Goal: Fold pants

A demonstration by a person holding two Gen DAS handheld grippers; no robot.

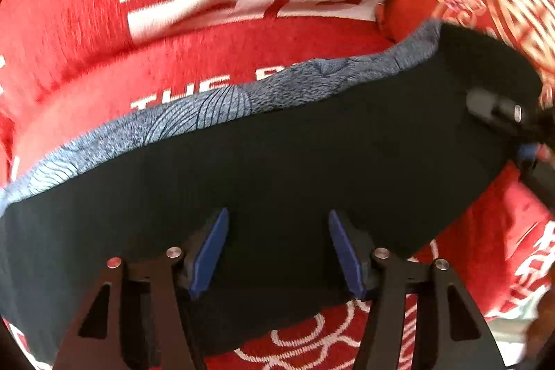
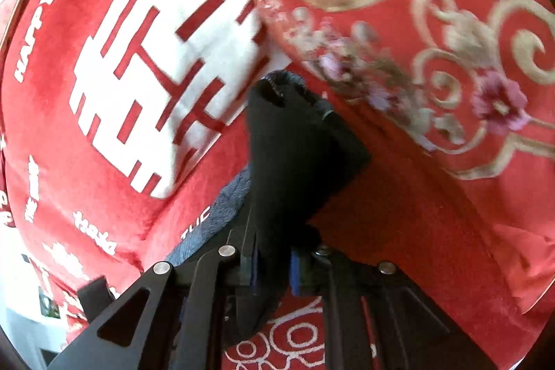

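**Pants on a red bedspread, one end pinched**

The pants, black with a blue-grey patterned inner face, are laid across a red bedspread printed in white. The left tool is held above the dark cloth with its blue pads spread apart; no fabric is seen pressed between them. The right tool is pressed together on a bunched end of the pants, which stands up from its pads. A red embroidered pillow, somewhat blurred, appears to lie just beside that end.
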